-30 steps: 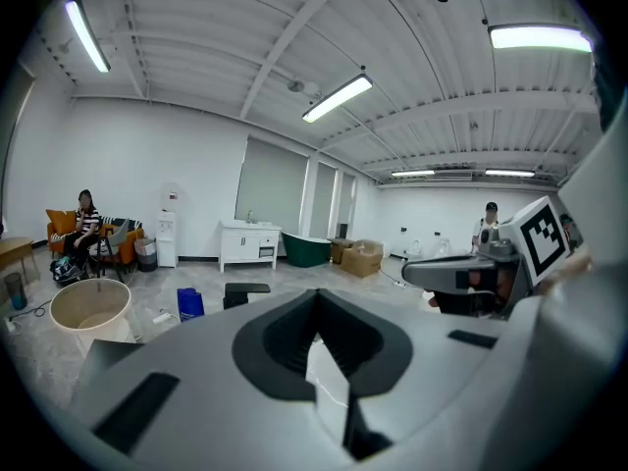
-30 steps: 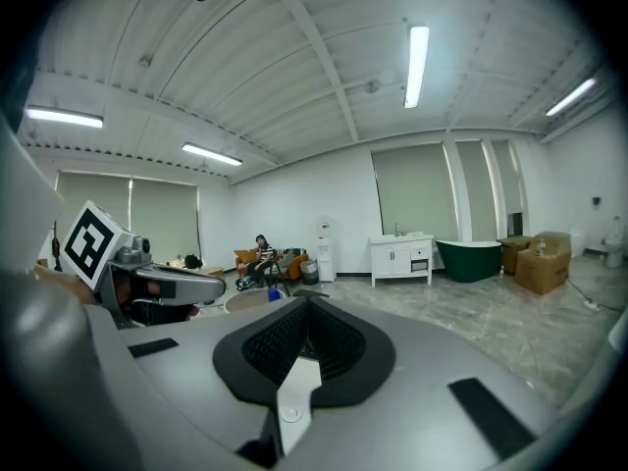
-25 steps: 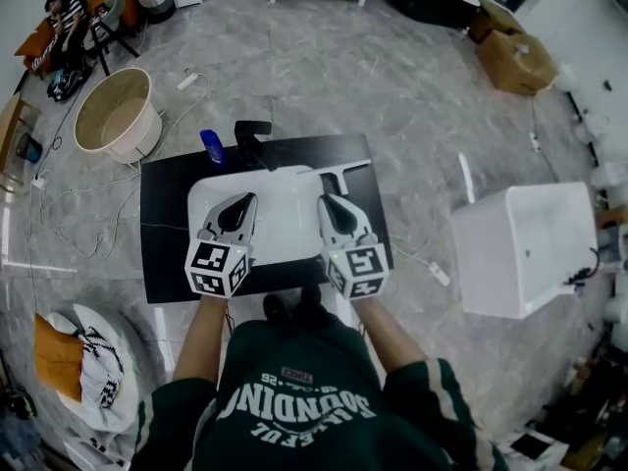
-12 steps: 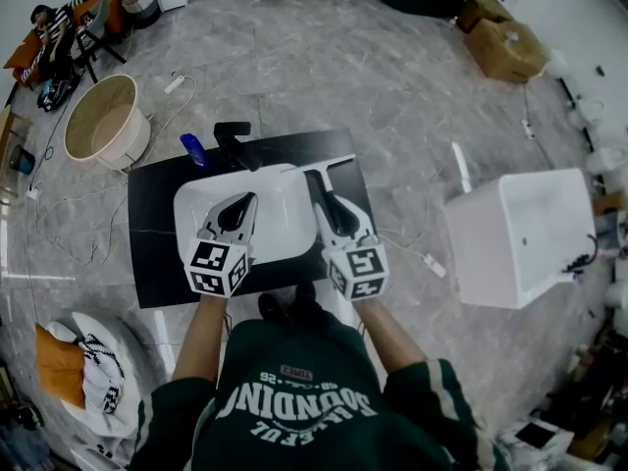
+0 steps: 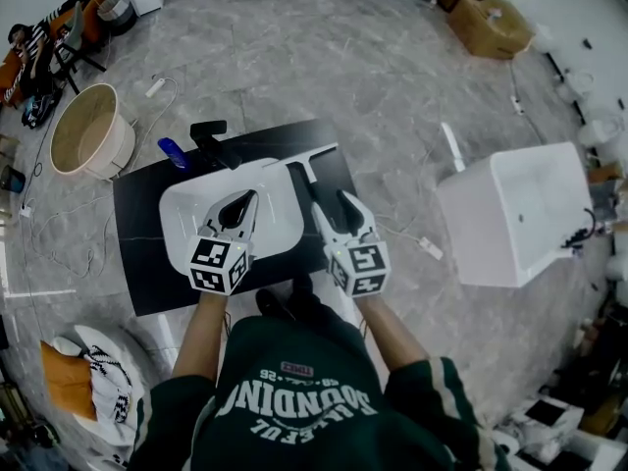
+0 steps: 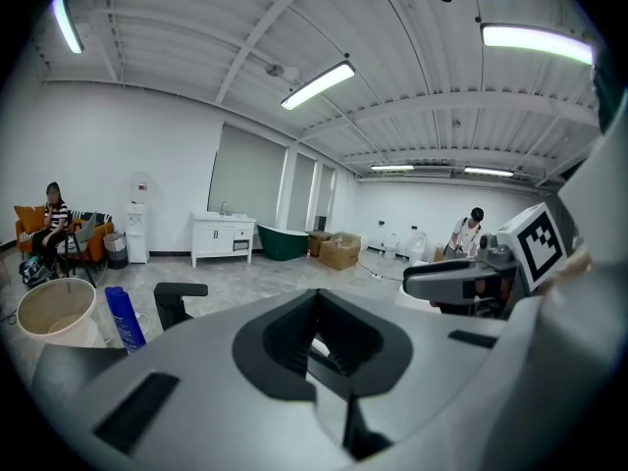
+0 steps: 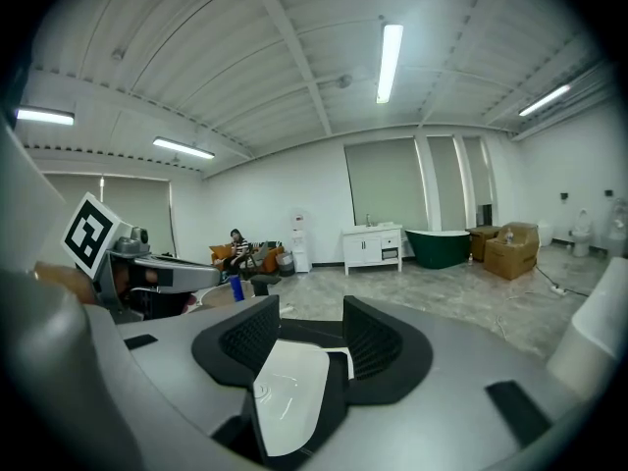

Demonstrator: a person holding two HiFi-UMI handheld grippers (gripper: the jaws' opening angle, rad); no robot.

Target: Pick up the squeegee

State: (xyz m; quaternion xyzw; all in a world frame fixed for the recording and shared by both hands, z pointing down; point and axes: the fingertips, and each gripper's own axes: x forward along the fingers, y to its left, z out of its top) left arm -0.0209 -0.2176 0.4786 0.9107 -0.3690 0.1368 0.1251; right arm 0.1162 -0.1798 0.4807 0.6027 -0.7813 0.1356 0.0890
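**A:** Where does the squeegee sit from the two grippers?

**B:** It's on the black tabletop, at the far right corner of the white basin. From the right gripper it lies at about eleven o'clock, near but not touching. From the left gripper it's nearer two o'clock and farther off, across the basin.

**A:** How is it lying?

**B:** The pale blade runs roughly nine to three o'clock, with its right end tipped a little away. The dark handle points back toward six o'clock, almost at the right gripper.

**A:** And the jaws?

**B:** The right jaws are opening and stand wide. Nothing is between the pads, and only the basin shows beyond them. The left jaws are closed together and empty.

**A:** So the right one takes it?

**B:** I'd judge so. It's closer, it's open, and the handle points toward it. It needs a short reach toward eleven o'clock to straddle the handle.
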